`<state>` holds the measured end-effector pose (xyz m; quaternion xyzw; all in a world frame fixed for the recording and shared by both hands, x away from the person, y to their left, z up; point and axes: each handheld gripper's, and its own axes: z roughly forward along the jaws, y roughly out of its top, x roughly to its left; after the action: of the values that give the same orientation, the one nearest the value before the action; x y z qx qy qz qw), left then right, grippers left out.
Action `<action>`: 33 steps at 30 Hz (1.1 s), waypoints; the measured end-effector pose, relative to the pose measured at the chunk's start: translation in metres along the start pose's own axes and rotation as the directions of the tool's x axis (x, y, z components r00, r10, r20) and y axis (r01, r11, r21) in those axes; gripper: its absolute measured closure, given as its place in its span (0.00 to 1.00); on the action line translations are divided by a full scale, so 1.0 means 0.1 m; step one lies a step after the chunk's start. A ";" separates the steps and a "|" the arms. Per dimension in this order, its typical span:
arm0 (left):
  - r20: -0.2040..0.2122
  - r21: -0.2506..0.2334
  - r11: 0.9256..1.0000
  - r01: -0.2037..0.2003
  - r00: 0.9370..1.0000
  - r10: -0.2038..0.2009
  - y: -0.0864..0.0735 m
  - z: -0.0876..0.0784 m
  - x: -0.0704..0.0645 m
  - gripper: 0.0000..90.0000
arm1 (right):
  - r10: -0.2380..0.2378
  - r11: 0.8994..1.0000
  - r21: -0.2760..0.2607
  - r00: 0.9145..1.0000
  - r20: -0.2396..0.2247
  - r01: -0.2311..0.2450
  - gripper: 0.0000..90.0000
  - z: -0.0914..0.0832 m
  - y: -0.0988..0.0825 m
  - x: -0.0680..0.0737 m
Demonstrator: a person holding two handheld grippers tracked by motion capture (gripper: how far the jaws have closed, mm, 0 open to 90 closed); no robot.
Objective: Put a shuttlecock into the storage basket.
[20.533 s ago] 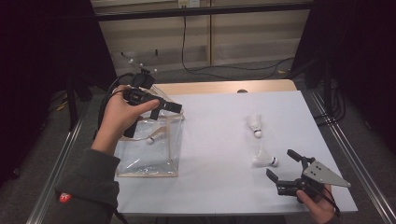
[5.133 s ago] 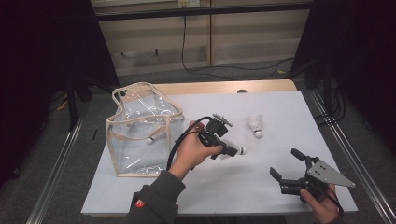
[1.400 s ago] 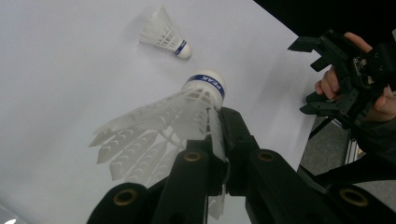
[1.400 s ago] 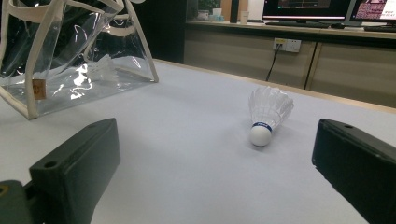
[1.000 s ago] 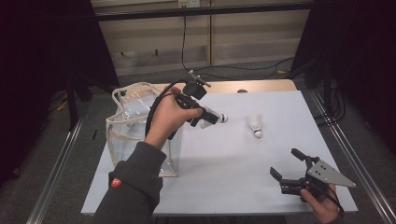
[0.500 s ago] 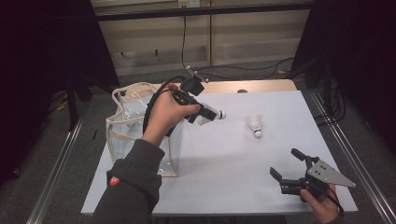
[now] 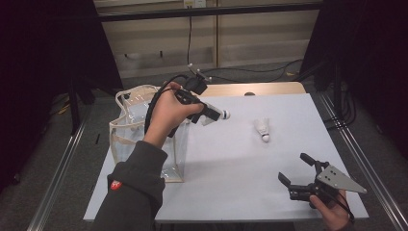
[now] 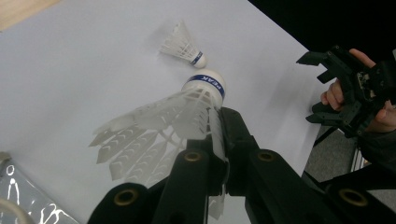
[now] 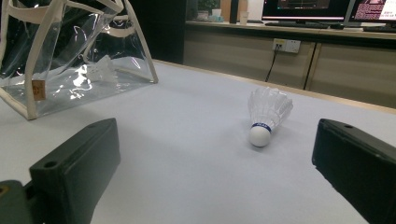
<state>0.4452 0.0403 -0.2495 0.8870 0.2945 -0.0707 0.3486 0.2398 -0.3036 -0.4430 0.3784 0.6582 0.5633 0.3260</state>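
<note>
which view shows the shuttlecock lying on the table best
The right gripper view: the loose shuttlecock lies close and sharp between the open jaws, white cork tip toward the camera. The high view shows it small; the left gripper view shows it beyond the held shuttlecock.

Bag [image 7: 126,127] glossy clear plastic, cloth trim; shuttlecock [image 8: 168,123] white feathered skirt; table [image 7: 250,183] matt white; jaws matt black plastic

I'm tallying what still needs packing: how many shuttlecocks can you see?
3. One shuttlecock is clamped in the left gripper above the table. A second lies on the white table. A third sits inside the clear bag; more could be hidden there.
</note>
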 end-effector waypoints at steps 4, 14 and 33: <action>-0.012 0.000 1.000 0.004 1.000 -0.004 0.00 -0.04 0.02 0.99 | 0.001 1.000 -0.003 1.000 0.000 -0.001 0.01 0.00 0.00 0.00; -0.034 -0.024 1.000 0.020 0.999 -0.021 -0.01 -0.18 0.10 0.99 | 0.000 1.000 -0.002 1.000 0.001 0.000 0.01 0.00 0.00 0.00; -0.057 -0.035 0.999 0.041 0.997 -0.043 -0.03 -0.33 0.20 0.98 | 0.000 1.000 -0.002 1.000 0.000 0.000 0.01 0.00 0.00 0.00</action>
<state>0.4572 0.0732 -0.2334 0.8762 0.3241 -0.0476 0.3535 0.2397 -0.3039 -0.4428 0.3781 0.6575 0.5642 0.3263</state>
